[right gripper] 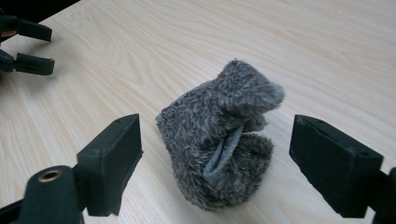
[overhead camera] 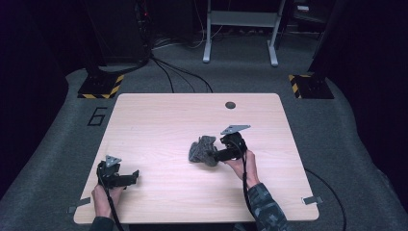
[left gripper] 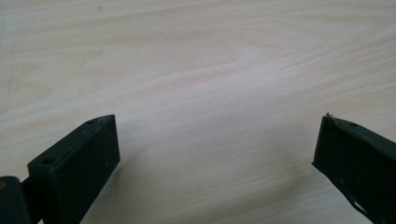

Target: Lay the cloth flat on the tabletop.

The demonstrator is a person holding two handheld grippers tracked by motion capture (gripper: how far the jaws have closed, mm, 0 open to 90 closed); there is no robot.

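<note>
The crumpled grey fuzzy cloth (right gripper: 219,140) lies bunched on the pale wooden table (overhead camera: 159,120), a little right of its middle. I see it between the jaws of my right gripper (right gripper: 215,158), which stand apart on both sides and do not touch it. My left gripper (left gripper: 215,154) is well apart from the cloth, near the front left corner, its jaws wide open over bare wood.
</note>
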